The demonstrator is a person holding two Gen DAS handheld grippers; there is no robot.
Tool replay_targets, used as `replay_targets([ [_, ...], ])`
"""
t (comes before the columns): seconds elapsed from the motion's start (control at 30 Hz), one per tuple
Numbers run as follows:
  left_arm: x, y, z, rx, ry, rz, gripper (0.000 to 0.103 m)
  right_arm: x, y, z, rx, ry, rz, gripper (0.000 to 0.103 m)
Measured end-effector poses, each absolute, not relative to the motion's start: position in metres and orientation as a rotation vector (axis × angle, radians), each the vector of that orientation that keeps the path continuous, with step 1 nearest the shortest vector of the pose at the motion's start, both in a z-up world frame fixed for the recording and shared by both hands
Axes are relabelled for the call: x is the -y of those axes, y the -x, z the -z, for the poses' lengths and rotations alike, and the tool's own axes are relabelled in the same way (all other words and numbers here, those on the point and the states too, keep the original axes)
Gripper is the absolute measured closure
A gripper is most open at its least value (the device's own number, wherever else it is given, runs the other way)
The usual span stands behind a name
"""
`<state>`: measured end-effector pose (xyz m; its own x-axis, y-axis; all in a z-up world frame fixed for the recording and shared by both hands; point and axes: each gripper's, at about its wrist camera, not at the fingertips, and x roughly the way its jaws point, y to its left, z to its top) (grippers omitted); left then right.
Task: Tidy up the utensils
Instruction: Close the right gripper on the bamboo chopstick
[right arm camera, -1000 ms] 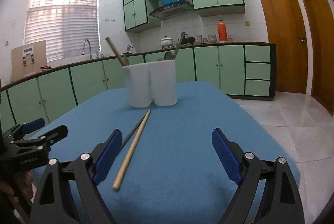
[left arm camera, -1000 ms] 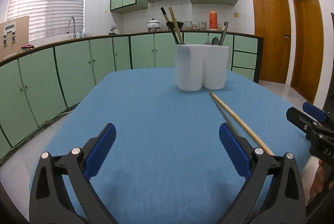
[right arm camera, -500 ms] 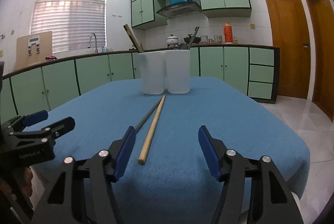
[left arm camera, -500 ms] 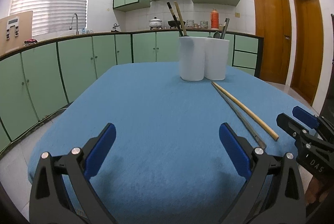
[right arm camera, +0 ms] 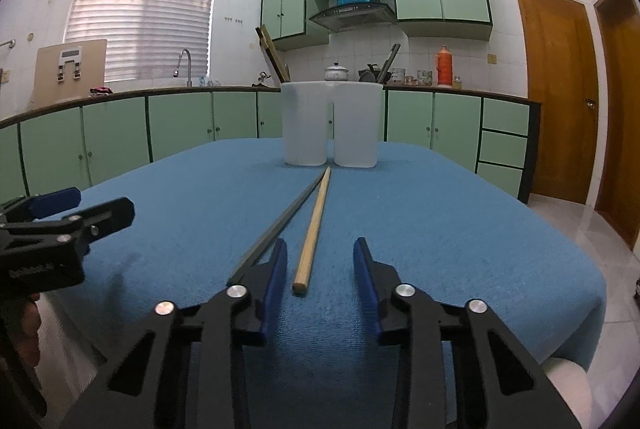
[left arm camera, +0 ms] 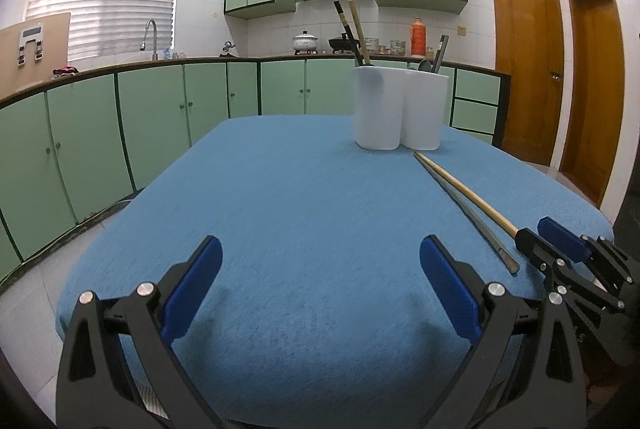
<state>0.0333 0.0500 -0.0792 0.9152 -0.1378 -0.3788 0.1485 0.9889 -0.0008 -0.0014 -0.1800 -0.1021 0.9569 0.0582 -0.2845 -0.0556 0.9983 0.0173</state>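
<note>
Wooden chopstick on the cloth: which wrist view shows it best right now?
The right wrist view: the wooden chopstick runs full length, its near end between the closing, not yet touching right gripper. In the left wrist view that gripper hides its near end.

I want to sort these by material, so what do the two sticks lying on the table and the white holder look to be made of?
Light chopstick: likely wood or bamboo, with a matte tan, even surface. Dark chopstick: possibly metal or lacquered, grey with a faint sheen; hard to tell. White holder: probably plastic, smooth, matte and slightly translucent. Tablecloth: blue fabric with a visible weave.
</note>
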Motion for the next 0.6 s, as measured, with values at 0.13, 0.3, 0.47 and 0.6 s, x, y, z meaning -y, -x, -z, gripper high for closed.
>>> replay_targets([
  [0.13,-0.051,-0.033,0.079,-0.388,-0.027,0.147,0.007,0.178,0.0,0.104,-0.289,-0.006,-0.054,0.081],
  [0.3,-0.052,-0.032,0.08,-0.388,-0.024,0.15,0.007,0.173,0.001,0.107,-0.278,0.015,-0.048,0.089],
  [0.47,-0.05,-0.03,0.08,-0.384,-0.031,0.153,0.007,0.17,0.002,0.108,-0.271,0.032,-0.045,0.095],
  [0.6,-0.05,-0.03,0.079,-0.385,-0.027,0.154,0.007,0.173,0.003,0.108,-0.273,0.027,-0.045,0.096],
])
